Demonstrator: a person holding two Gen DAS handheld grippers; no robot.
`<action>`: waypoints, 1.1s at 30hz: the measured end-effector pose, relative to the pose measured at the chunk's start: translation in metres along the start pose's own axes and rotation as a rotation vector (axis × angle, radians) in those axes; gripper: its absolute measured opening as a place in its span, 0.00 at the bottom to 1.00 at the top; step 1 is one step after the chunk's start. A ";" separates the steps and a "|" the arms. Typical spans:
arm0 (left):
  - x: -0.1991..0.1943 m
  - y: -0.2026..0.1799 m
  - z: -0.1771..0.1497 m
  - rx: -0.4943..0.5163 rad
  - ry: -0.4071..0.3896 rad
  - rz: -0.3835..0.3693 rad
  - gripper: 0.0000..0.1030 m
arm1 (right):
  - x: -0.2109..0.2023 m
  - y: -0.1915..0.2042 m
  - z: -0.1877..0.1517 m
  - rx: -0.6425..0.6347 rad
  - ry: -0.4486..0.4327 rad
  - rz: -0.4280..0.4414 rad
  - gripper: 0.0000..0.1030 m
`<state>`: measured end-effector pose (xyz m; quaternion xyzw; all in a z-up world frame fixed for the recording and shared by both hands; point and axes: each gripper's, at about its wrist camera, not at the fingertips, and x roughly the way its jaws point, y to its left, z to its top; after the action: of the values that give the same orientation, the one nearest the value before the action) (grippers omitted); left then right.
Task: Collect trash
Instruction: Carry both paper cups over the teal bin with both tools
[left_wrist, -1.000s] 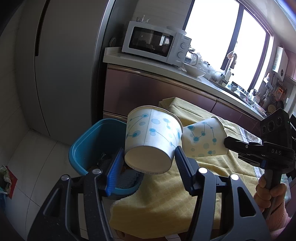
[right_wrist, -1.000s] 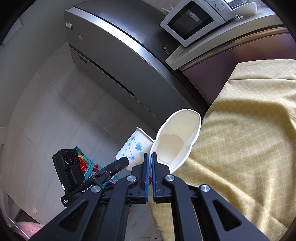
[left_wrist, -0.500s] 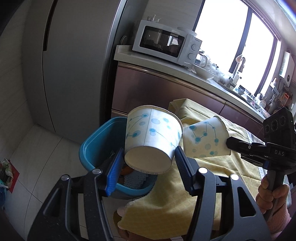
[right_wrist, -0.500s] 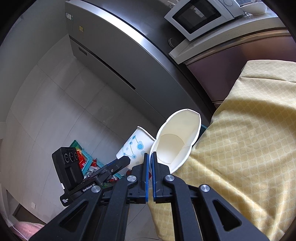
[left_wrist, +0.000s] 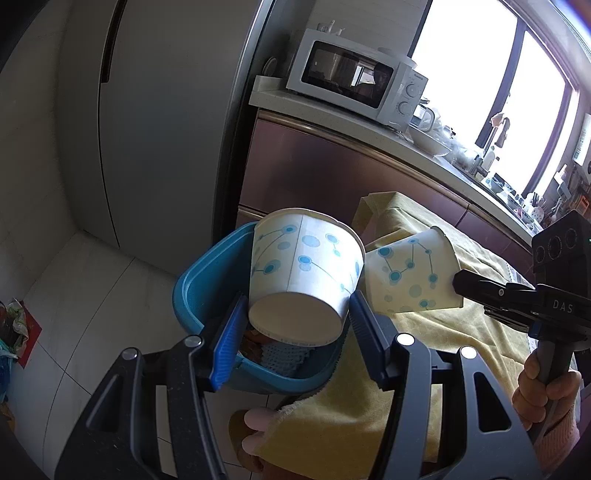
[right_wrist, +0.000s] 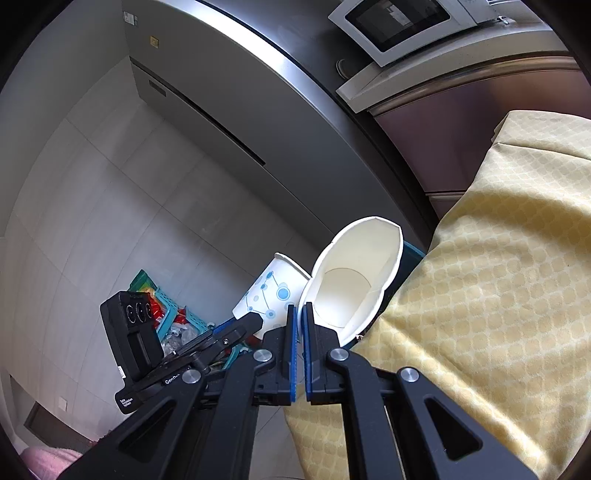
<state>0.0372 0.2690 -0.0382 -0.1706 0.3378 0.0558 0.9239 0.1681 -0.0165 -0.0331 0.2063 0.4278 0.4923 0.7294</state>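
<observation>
So here's where it stands. The left claw (left_wrist: 297, 325) has its blue pads clamped on the base of a white paper cup with blue dots and lines (left_wrist: 304, 280), held on its side in the middle of the left wrist view, bottom facing the camera. Right behind and below it is the blue plastic trash bin (left_wrist: 199, 291), so that cup looks to be hanging over the bin's opening, not inside yet.

The right claw (right_wrist: 299, 325) is squeezed fully together, pinching the rim wall of a second dotted paper cup (right_wrist: 354, 280), which sits centre frame in the right wrist view with its mouth open toward the lens. In the left wrist view the same cup is at centre right, just beside the first one, above the edge of the yellow patterned cloth (left_wrist: 369, 413) covering the counter.

The bin already has stuff in it, something light blue and knitted-looking plus darker bits I can't make out.

My read: both cups are picked up and carried close, neither is dropped. What's left is letting them go into the bin. Whether more trash is waiting elsewhere, I can't tell from these views.
</observation>
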 end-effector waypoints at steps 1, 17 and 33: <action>0.001 0.001 0.000 -0.002 0.001 0.002 0.54 | 0.001 0.000 -0.001 0.000 0.002 -0.001 0.02; 0.023 0.012 0.004 -0.028 0.026 0.030 0.54 | 0.023 0.003 -0.001 0.013 0.041 -0.042 0.02; 0.061 0.024 0.002 -0.071 0.093 0.045 0.55 | 0.066 0.010 -0.002 -0.009 0.120 -0.116 0.02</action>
<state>0.0799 0.2913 -0.0824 -0.1981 0.3820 0.0807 0.8991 0.1705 0.0471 -0.0548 0.1482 0.4798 0.4627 0.7306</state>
